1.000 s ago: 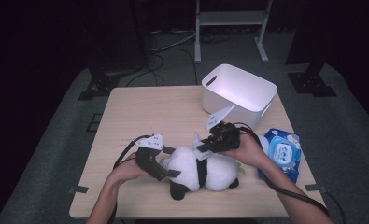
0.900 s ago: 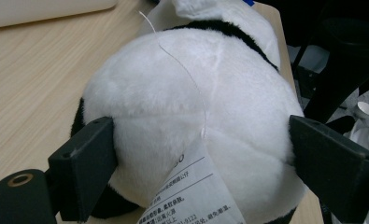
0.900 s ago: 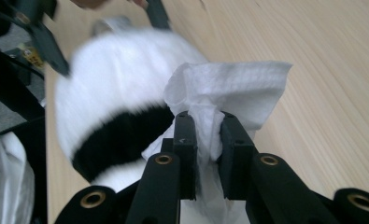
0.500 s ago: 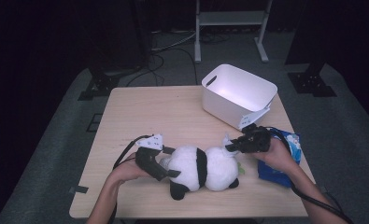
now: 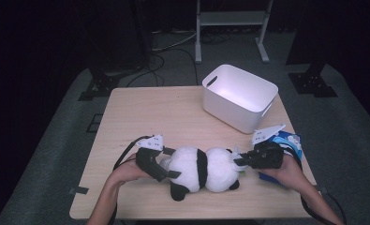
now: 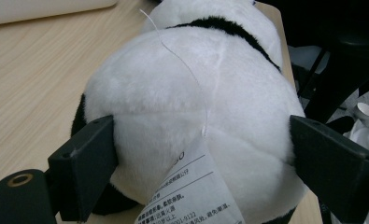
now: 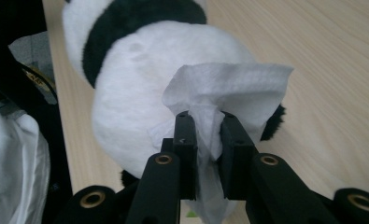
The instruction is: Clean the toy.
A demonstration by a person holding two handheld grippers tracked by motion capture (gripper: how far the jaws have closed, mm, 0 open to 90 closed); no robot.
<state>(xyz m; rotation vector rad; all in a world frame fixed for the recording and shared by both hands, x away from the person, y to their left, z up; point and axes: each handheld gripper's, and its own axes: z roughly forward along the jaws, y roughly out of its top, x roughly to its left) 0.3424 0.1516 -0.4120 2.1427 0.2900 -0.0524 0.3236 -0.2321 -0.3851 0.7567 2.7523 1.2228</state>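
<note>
We see the black-and-white plush panda toy (image 5: 199,168) lying on its side near the front edge of the light wooden table (image 5: 154,112), lengthwise left to right, between both grippers.

The left gripper (image 5: 155,164) holds the toy's rounded white end – jaws spread wide, one pad on each flank of the plush, pressing in; the left gripper view (image 6: 196,154) shows that clearly. Left hand (image 5: 126,172) comes in from the bottom edge, forearm angled up & to the right, gripper roughly level w/ the tabletop.

The right gripper (image 5: 241,161) points left at the toy's other end, jaws nearly shut on a crumpled white paper tissue (image 7: 224,88); the tissue bunches between the pads and fans out above them, touching the white fur. Right hand (image 5: 285,171) rests low by the table's right edge, forearm in from the bottom right corner.

A white sewn-in label (image 6: 191,196) hangs off the toy's end w/ small printed lines – partly numerals, "0001-9122" approx., the rest too small to read.

Further out: a blue-and-white soft pack (image 5: 290,140) sits just under/behind the right hand, print unreadable. A white rectangular plastic bin (image 5: 239,96) w/ slot handles stands at the back right of the table, well apart from the toy.
</note>
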